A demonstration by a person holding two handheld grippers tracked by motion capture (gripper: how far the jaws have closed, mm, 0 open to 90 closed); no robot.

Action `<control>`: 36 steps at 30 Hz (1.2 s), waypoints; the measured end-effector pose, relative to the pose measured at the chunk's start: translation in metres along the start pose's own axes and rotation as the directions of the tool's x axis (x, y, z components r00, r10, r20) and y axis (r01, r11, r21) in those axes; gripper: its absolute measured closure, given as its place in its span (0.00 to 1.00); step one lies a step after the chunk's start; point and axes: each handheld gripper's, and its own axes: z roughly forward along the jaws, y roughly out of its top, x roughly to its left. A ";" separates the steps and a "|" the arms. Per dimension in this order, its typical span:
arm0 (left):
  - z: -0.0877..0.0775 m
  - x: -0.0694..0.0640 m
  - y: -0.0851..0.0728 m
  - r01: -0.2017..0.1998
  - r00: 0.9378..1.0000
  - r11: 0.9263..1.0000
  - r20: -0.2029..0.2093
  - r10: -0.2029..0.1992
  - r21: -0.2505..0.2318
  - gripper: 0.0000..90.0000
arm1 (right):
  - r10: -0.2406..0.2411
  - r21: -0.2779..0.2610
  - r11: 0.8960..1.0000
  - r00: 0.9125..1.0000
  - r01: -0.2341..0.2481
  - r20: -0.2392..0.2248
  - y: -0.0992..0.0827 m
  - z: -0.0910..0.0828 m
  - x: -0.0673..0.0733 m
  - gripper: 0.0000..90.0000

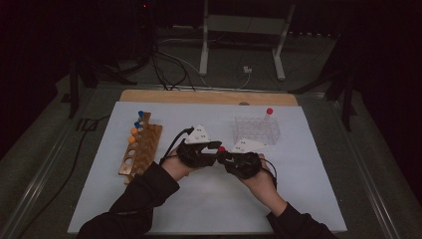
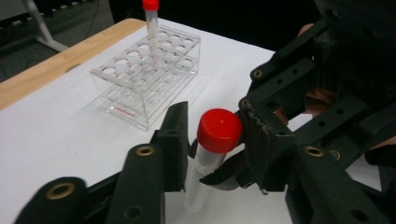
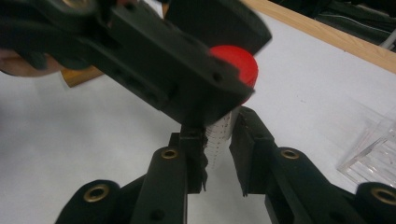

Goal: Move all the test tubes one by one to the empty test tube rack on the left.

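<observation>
White table sheet (image 1: pixel 209 199), dim room w/ dark floor. Right gripper (image 3: pixel 219 154) clamps clear tube (image 2: pixel 205 161) body; left gripper (image 2: pixel 212 135) jaws around its red cap (image 2: pixel 219 129), pressing on it. Clear rack (image 2: pixel 149 74) just beyond, wooden rack (image 1: pixel 142 147) at left.

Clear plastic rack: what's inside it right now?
The clear plastic rack holds one red-capped tube upright in a far hole. The other holes in view look empty; the tube's lower end is blurred.

A clear plastic tube (image 2: pixel 208 156) with a red screw cap (image 2: pixel 219 130) stands roughly upright above the white mat, mid-table, just near-left of the clear rack.
</observation>
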 end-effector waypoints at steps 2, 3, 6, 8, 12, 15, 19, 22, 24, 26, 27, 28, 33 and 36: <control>0.000 0.000 0.000 -0.009 1.000 1.000 -0.002 0.009 -0.004 0.78 | -0.003 -0.001 1.000 1.000 0.003 0.001 0.000 0.000 -0.001 0.83; 0.000 0.000 0.000 -0.003 1.000 1.000 -0.003 0.003 -0.001 0.78 | 0.000 -0.002 1.000 1.000 0.000 0.000 0.000 0.000 -0.001 0.82; -0.001 0.001 0.002 0.002 1.000 1.000 -0.003 -0.002 -0.007 0.79 | 0.008 -0.012 1.000 1.000 -0.008 -0.004 0.000 -0.001 -0.002 0.81; -0.005 0.002 0.003 0.002 1.000 1.000 -0.009 -0.003 -0.016 0.80 | 0.007 -0.021 1.000 1.000 -0.007 -0.010 0.001 -0.002 -0.002 0.76; -0.016 0.007 0.007 0.007 1.000 0.999 -0.028 -0.008 -0.032 0.80 | 0.026 -0.051 0.998 1.000 -0.026 0.001 0.001 -0.007 -0.005 0.65; -0.025 0.012 0.008 0.029 0.999 0.999 -0.039 -0.030 -0.039 0.80 | 0.032 -0.057 0.998 0.999 -0.031 0.010 0.001 -0.009 -0.008 0.55; -0.039 0.016 0.008 0.020 0.997 0.999 -0.075 -0.023 -0.037 0.80 | 0.046 -0.063 0.997 0.999 -0.044 0.023 0.001 -0.011 -0.010 0.35; -0.053 0.019 0.009 0.015 0.994 0.999 -0.106 -0.020 -0.043 0.80 | 0.058 -0.061 0.997 0.998 -0.056 0.029 0.001 -0.011 -0.012 0.24; -0.065 0.021 0.009 0.013 0.991 0.999 -0.133 -0.019 -0.048 0.80 | 0.072 -0.060 0.996 0.997 -0.070 0.023 0.001 -0.010 -0.012 0.15; -0.076 0.024 0.008 0.019 0.987 0.998 -0.158 -0.027 -0.053 0.80 | 0.077 -0.064 0.995 0.997 -0.075 0.031 0.002 -0.009 -0.012 0.07; -0.082 0.026 0.008 0.019 0.985 0.998 -0.170 -0.028 -0.054 0.80 | 0.083 -0.062 0.995 0.996 -0.081 0.025 0.002 -0.009 -0.012 0.04; -0.087 0.027 0.008 0.019 0.983 0.998 -0.181 -0.029 -0.056 0.80 | 0.082 -0.060 0.995 0.996 -0.080 0.025 0.002 -0.008 -0.013 0.03; -0.113 0.033 0.003 0.024 0.970 0.998 -0.239 -0.036 -0.052 0.80 | 0.081 -0.061 0.995 0.997 -0.081 -0.005 0.001 -0.009 -0.014 0.00; -0.127 0.037 -0.001 0.035 0.962 0.998 -0.268 -0.047 -0.051 0.80 | 0.083 -0.060 0.995 0.996 -0.084 -0.020 0.001 -0.010 -0.015 0.00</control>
